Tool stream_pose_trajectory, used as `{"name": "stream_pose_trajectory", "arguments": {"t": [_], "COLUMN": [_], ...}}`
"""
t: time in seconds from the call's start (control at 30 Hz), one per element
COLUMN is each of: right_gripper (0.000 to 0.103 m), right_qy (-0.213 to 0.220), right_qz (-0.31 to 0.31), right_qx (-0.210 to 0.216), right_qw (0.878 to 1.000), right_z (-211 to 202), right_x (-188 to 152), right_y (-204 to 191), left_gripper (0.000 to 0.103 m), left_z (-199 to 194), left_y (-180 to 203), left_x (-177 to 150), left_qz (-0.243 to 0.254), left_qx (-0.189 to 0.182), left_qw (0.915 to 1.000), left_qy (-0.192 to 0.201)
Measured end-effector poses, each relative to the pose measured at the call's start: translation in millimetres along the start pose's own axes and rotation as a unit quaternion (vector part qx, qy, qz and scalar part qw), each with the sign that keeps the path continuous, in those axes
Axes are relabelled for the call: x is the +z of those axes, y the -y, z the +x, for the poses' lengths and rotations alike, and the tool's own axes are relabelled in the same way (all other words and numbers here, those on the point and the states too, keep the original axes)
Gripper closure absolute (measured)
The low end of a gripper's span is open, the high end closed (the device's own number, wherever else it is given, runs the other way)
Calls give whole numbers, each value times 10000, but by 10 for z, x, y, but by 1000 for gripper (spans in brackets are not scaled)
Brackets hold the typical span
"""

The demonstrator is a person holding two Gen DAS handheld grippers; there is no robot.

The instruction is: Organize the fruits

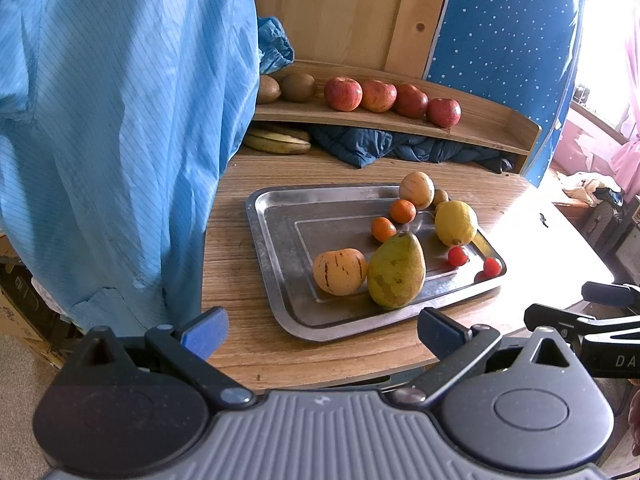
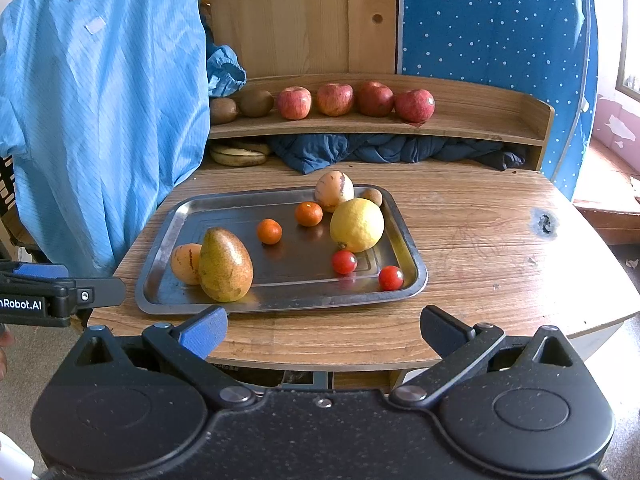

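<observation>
Both black two-finger grippers hang level at the near edge of the round wood-grain table (image 2: 480, 240), pointing across it toward the back shelf. The left gripper (image 1: 322, 330) has its jaws spread wide with nothing between them, and the right gripper (image 2: 322, 330) is likewise wide apart and empty; each sits short of the tray, touching no fruit, and the two are side by side, each showing at the edge of the other's view. A rectangular stainless-steel tray (image 2: 168, 240) lies on the table with bare wood in front of it and a broad stretch of clear tabletop to its right; on its left, a hanging light-blue striped garment (image 2: 100, 100) crowds the table edge. The tray's left half is bare metal. On it sit a green-yellow russeted pear (image 2: 225, 266) touching a pale orange striped melon-like fruit (image 2: 185, 263) at the near left, two small orange tangerines (image 2: 269, 231) apart in the middle, a large yellow lemon (image 2: 357, 225), a second striped fruit and a small brown fruit at the far edge, and two red cherry tomatoes (image 2: 344, 262) near the front right rim. On the curved wooden shelf (image 2: 480, 124) behind stand four red apples (image 2: 335, 99) in a row, with two brown kiwis (image 2: 256, 103) to their left. Below the shelf lie yellow bananas (image 2: 239, 156) beside a crumpled dark blue cloth (image 2: 380, 148).
</observation>
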State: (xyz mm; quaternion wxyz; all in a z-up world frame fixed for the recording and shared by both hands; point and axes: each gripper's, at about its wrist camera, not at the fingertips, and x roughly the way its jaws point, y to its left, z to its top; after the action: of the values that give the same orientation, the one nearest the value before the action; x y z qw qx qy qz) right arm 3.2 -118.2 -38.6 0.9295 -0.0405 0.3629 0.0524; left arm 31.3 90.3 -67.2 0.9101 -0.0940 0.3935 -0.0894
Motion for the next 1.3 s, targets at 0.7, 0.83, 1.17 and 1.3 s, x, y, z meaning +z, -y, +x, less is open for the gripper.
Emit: {"name": "stream_pose_trajectory", "arguments": {"t": [0.7, 0.83, 1.17, 1.3], "right_gripper": [1, 1, 1, 1], "right_qy": [-11, -12, -15, -7], "right_qz": [0, 1, 0, -4], "right_qx": [10, 11, 12, -6], "right_qw": [10000, 10000, 10000, 10000], "right_z": [10, 11, 14, 12], "right_x": [3, 3, 1, -4], "right_y": [19, 25, 29, 35], "left_gripper": [0, 0, 0, 0], "left_z": [22, 33, 31, 33], "left_y": [10, 10, 1, 4], "left_x": [14, 14, 20, 25], "left_qz": [-2, 5, 12, 39], "left_qx": [9, 11, 4, 61], "left_qw": [10000, 10000, 10000, 10000], "left_qy": [-10, -12, -16, -14]}}
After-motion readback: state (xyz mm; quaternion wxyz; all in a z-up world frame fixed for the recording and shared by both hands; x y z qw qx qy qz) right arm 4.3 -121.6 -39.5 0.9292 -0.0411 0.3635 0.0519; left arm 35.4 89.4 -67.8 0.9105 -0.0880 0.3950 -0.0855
